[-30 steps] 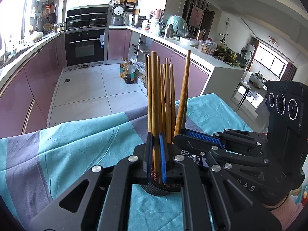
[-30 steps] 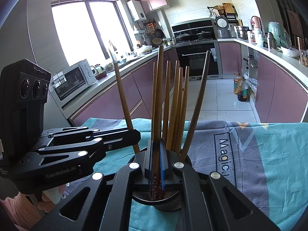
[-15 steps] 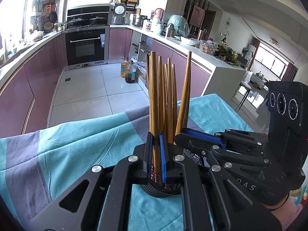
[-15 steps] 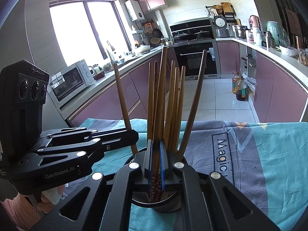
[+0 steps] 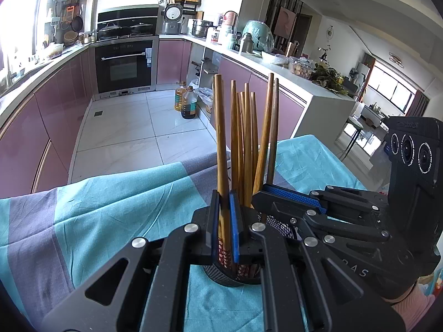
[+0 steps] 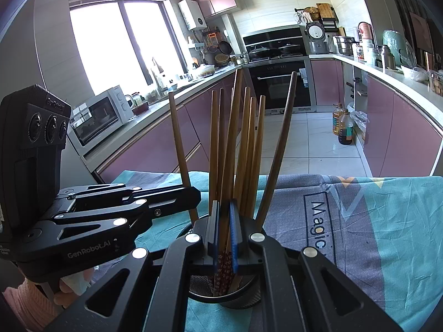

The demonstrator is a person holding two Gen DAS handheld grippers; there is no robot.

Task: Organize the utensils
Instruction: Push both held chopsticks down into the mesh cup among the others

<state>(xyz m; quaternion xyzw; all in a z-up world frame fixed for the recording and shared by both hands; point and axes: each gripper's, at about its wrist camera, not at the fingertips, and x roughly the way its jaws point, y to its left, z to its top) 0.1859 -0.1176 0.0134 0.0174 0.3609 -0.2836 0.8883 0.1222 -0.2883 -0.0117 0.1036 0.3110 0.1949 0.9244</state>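
A black mesh holder (image 5: 221,278) (image 6: 243,298) stands on the teal and grey tablecloth (image 5: 110,207), with several wooden chopsticks upright in it. My left gripper (image 5: 224,193) is shut on one chopstick (image 5: 221,138), whose patterned lower end reaches into the holder. From the right, my right gripper (image 5: 257,193) comes in over the holder's rim. In the right wrist view, my right gripper (image 6: 224,203) is shut on another chopstick (image 6: 231,138) above the holder. There my left gripper (image 6: 196,196) enters from the left and clamps a leaning chopstick (image 6: 180,144).
The cloth-covered table ends just beyond the holder, with tiled kitchen floor (image 5: 124,127) below. Purple cabinets, an oven (image 6: 279,83) and a microwave (image 6: 102,113) line the walls. Oil bottles (image 5: 188,102) stand on the floor. A pink sleeve (image 6: 22,298) shows behind the left gripper.
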